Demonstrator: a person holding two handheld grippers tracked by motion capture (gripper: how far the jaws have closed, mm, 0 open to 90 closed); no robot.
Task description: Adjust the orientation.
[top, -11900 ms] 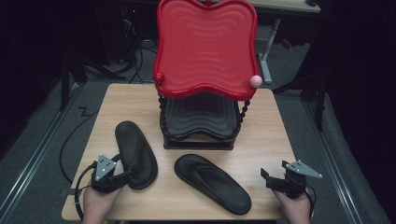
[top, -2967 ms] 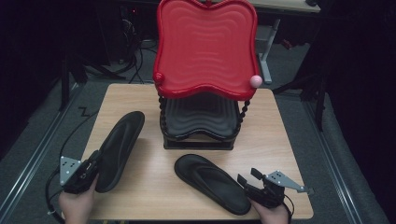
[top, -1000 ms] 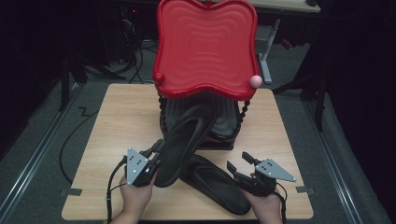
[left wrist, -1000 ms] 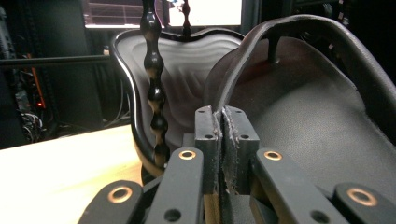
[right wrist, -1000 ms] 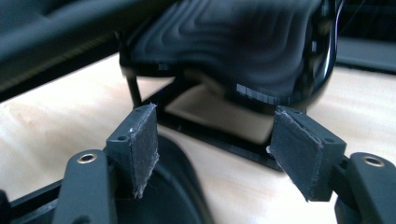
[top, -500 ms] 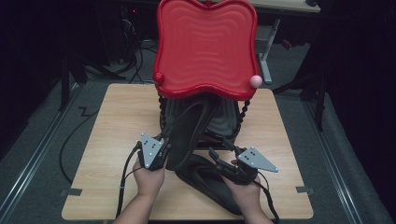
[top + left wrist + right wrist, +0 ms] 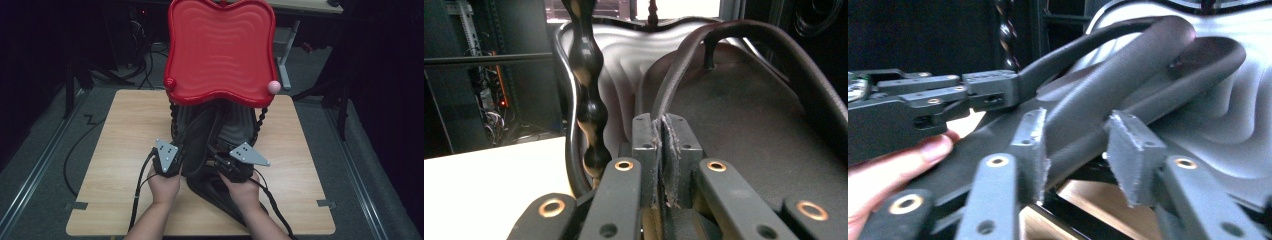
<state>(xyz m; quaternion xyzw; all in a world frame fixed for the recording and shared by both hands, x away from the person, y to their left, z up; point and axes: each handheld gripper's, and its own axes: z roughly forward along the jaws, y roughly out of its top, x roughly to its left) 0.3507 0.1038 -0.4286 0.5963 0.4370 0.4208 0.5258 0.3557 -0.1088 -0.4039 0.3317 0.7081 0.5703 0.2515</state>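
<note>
A black flip-flop [image 7: 201, 134] tilts with its toe end on the black lower shelf [image 7: 241, 125] of a rack, under the red top tray [image 7: 220, 50]. My left gripper [image 7: 181, 154] is shut on its thin strap [image 7: 724, 35], above the sole [image 7: 744, 115]. My right gripper [image 7: 216, 154] comes from the right. Its jaws have just been closing around the wide strap [image 7: 1118, 75], with one pad touching and the other still apart. The right gripper [image 7: 1075, 135] also faces the left gripper [image 7: 988, 87]. A second flip-flop [image 7: 215, 194] lies on the table under my hands.
The rack stands at the back middle of the wooden table [image 7: 125, 130]. Black beaded posts [image 7: 584, 65] carry the red tray, one close to the left of my left gripper. Dark floor, cables and desk legs surround the table.
Both hands have moved in toward the rack's front. The held flip-flop has gone further under the red tray. My right gripper has reached its strap and narrowed its jaws.
</note>
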